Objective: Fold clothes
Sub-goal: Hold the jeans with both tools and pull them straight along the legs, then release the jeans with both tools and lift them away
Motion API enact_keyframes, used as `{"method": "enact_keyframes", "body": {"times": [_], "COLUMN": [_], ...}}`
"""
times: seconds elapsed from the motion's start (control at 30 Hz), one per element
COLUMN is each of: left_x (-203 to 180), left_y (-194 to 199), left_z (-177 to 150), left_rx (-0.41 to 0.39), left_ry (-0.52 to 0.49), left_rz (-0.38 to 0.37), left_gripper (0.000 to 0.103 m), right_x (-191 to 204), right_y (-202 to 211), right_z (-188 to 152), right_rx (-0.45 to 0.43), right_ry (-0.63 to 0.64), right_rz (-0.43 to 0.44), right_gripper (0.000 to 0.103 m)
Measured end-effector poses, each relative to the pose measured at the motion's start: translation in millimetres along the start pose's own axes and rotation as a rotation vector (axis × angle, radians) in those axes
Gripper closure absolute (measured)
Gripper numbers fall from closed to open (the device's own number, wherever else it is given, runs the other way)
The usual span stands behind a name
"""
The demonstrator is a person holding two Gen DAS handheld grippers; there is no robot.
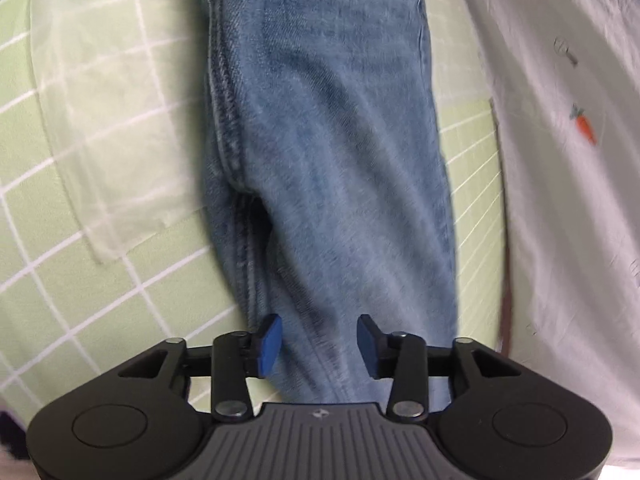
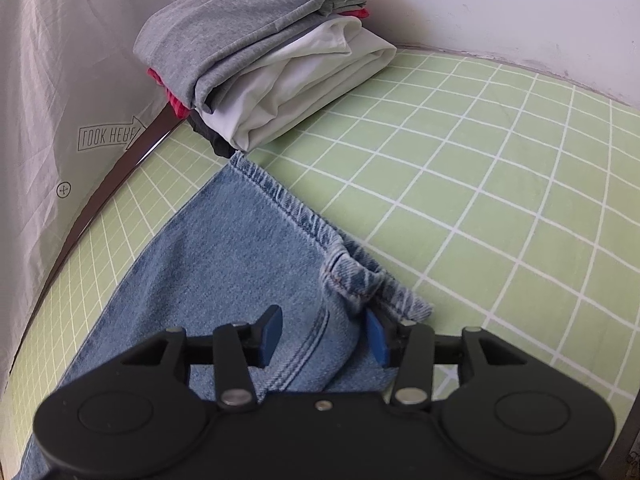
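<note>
Jeans [image 1: 328,160] leg flat; my left gripper [image 1: 319,344] and right gripper [image 2: 325,336] part-open, gripping nothing.
Risk: rumpled hem [image 2: 360,280] at 1 o'clock snags my right pad, skewing the fold.

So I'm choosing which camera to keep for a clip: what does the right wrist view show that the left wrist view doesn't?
Only the right wrist view shows the stack of folded clothes by the wall, the jeans' hem and the right gripper, open over the denim. Only the left wrist view shows a translucent plastic sheet and the left gripper, open. Both show the jeans, the green checked sheet and a white carrot-print cloth.
</note>
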State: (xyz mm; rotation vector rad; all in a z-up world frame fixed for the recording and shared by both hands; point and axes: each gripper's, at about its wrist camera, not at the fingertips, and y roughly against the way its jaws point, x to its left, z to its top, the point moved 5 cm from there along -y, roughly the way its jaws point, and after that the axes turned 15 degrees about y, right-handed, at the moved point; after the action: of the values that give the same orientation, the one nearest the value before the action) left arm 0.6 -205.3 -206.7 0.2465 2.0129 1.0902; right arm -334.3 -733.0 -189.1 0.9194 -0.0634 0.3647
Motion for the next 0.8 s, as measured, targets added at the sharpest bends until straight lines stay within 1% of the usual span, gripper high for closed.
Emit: {"method": "enact_keyframes", "body": {"times": [0.07,0.17,0.23,0.37,0.43,0.47,0.5,0.6,0.67,0.73,0.8], "left_x": [1.9,6.1,6.4,7.4,7.9,7.6,7.3,2.6,-2.6,-8.9,-13.1], "left_y": [-0.6,-4.6,-6.9,-9.0,-9.9,-10.1,-10.3,-6.0,-0.2,9.8,22.7], "left_z": [0.1,5.2,9.1,14.7,16.6,16.9,17.3,17.2,17.1,16.0,11.9], "left_rx": [-0.004,-0.004,-0.008,-0.014,-0.015,-0.015,-0.016,-0.021,-0.021,-0.015,-0.010], "left_ry": [0.013,0.084,0.121,0.160,0.174,0.175,0.177,0.164,0.151,0.143,0.130], "left_rz": [-0.010,-0.064,-0.083,-0.116,-0.132,-0.134,-0.136,-0.162,-0.181,-0.190,-0.218], "left_gripper": [0.059,0.059,0.059,0.060,0.062,0.080,0.095,0.098,0.099,0.099,0.099], "right_x": [0.8,4.3,5.5,4.3,2.4,1.0,-1.3,-5.1,0.0,2.2,4.4], "right_y": [-0.4,-1.4,-1.8,-1.9,-0.9,-0.1,2.3,16.7,27.3,45.3,63.4], "right_z": [0.2,0.7,0.9,1.3,1.4,1.4,2.0,7.1,15.2,26.0,36.8], "right_rx": [-0.001,-0.001,0.001,0.000,-0.007,-0.013,-0.029,-0.100,-0.135,-0.180,-0.225], "right_ry": [0.001,0.024,0.038,0.034,0.031,0.031,0.030,-0.006,0.020,0.020,0.020], "right_rz": [-0.002,-0.006,-0.009,-0.006,-0.019,-0.031,-0.030,0.024,0.029,0.043,0.057], "right_gripper": [0.054,0.050,0.050,0.050,0.057,0.084,0.096,0.097,0.098,0.098,0.098]}}
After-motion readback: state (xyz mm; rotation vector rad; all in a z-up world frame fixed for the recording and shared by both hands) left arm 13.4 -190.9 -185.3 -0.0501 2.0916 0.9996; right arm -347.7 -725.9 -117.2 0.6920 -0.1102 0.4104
